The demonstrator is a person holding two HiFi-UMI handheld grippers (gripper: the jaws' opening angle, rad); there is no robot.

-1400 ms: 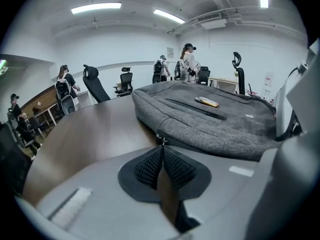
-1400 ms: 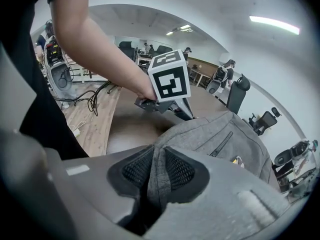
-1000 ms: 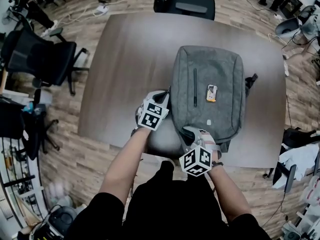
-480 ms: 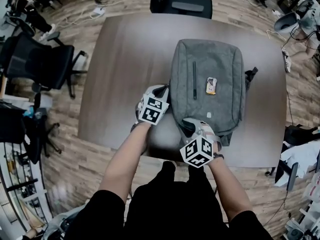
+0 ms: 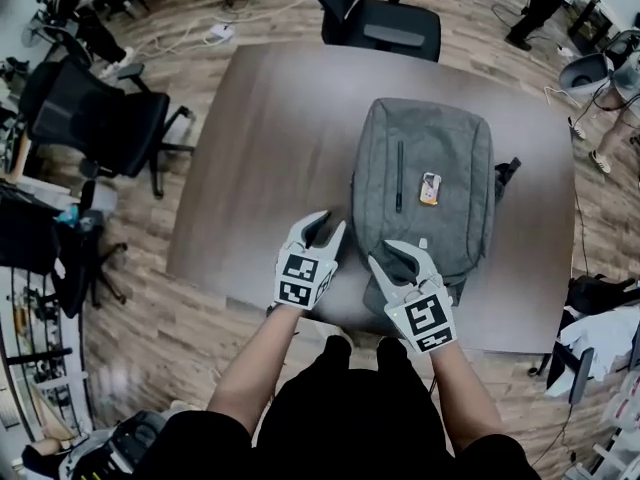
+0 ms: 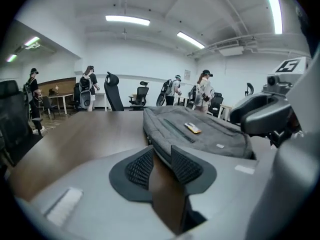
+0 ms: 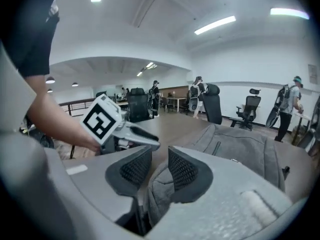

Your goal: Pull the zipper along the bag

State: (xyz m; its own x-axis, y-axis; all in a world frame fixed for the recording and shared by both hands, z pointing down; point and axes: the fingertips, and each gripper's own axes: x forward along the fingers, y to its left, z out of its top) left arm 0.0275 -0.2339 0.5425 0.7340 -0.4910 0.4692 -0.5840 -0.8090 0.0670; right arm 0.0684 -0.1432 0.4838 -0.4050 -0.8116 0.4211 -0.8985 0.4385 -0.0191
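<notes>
The grey backpack (image 5: 445, 138) lay flat on the brown table (image 5: 260, 148), right of centre. Its long axis ran straight away from the person, with the near end just short of the table's front edge. A dark zipper (image 5: 398, 176) ran down its face along that same axis, and a small orange item (image 5: 428, 188) lay just beside it.

The left gripper (image 5: 328, 226) hovered at the bag's near left corner. Its jaws were opening, with only bare tabletop between them and the corner lying just beyond. The right gripper (image 5: 402, 258) sat over the bag's near end. Its jaws were also opening, and a fold of grey fabric (image 7: 155, 186) stood between them, lying against one pad and clear of the other.

A black strap (image 5: 505, 170) stuck out from the bag's right side. One black office chair (image 5: 382, 23) stood at the table's far edge, and another (image 5: 95, 118) stood off to its left. The tabletop left of the bag was bare wood, and a narrower strip showed to its right.
</notes>
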